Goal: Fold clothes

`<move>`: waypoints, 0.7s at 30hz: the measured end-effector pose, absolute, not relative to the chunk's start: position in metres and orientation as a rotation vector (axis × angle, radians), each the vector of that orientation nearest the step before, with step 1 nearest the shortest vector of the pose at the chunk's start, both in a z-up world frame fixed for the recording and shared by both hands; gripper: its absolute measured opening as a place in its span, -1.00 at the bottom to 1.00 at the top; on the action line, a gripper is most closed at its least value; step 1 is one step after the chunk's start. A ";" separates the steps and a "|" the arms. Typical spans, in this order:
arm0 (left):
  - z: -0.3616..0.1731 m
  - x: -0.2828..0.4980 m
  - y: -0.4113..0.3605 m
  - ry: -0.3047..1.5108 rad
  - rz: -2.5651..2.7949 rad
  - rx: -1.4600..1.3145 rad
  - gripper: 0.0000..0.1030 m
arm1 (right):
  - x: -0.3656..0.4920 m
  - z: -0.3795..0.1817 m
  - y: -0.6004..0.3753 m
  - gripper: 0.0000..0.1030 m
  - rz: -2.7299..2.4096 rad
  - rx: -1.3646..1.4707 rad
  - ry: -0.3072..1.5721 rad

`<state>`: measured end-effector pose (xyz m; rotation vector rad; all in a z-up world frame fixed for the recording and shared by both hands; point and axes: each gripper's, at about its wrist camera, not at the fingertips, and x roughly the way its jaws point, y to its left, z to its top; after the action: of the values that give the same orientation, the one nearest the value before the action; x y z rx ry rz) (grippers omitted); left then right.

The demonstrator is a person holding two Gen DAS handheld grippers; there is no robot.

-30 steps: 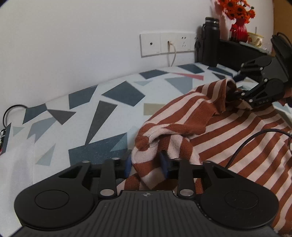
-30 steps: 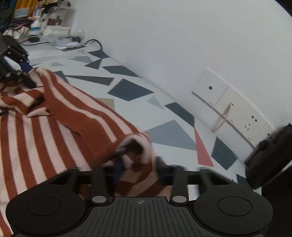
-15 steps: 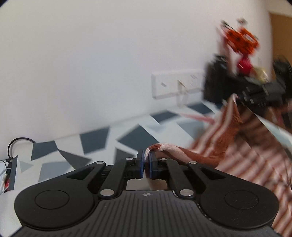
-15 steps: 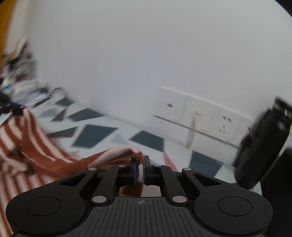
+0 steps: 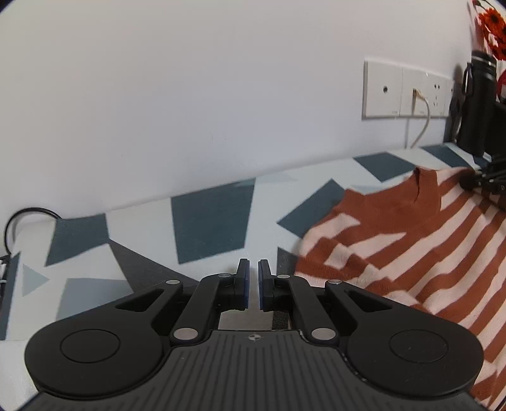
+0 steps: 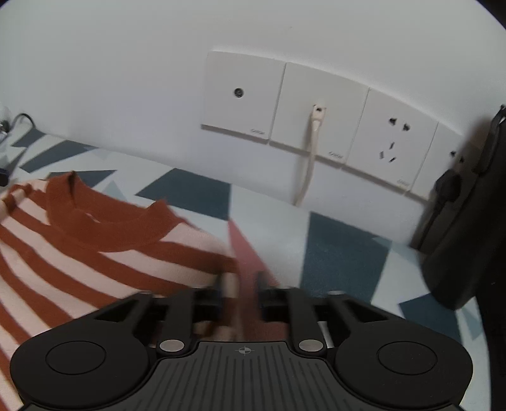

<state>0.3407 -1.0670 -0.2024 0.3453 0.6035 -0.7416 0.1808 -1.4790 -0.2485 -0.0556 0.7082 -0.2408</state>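
A rust-and-cream striped sweater point(image 5: 395, 240) lies spread flat on the table, collar point(image 6: 104, 227) toward the wall. My left gripper point(image 5: 253, 284) hovers just left of the sweater's shoulder. Its fingers stand a narrow slit apart with nothing between them. My right gripper point(image 6: 240, 287) is at the sweater's point(image 6: 79, 253) other shoulder. Its motion-blurred fingers are parted, and the cloth edge lies at or under them. Part of the right gripper point(image 5: 487, 183) shows at the far edge of the left wrist view.
The table cover point(image 5: 208, 227) is pale with dark blue triangles and runs to a white wall. Wall sockets point(image 6: 316, 107) with a plugged cable sit behind. A black bottle point(image 5: 477, 104) and orange flowers point(image 5: 493, 28) stand far right; a cable loop point(image 5: 28, 215) lies far left.
Both grippers lifted the sweater by its shoulders, pinched shut, then carried it toward the wall and laid it flat. Now both have let go and their fingers have parted.
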 end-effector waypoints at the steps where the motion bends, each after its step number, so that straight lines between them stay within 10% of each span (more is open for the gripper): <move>1: -0.204 0.341 -1.068 0.613 -0.745 0.344 -0.86 | 0.178 -0.247 -1.479 -0.23 -0.259 -0.057 0.699; 12: -0.150 0.250 -0.996 0.561 -0.834 0.299 0.39 | 0.051 -0.203 -1.468 -0.02 -0.178 0.091 0.612; 21: -0.151 0.149 -0.935 0.585 -0.884 0.297 0.70 | -0.067 -0.187 -1.405 0.24 -0.091 0.128 0.605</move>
<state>0.1486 -0.9346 -0.1513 0.2965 0.5852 -0.8837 -0.0674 -1.4050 -0.1866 0.1277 0.6047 -0.0907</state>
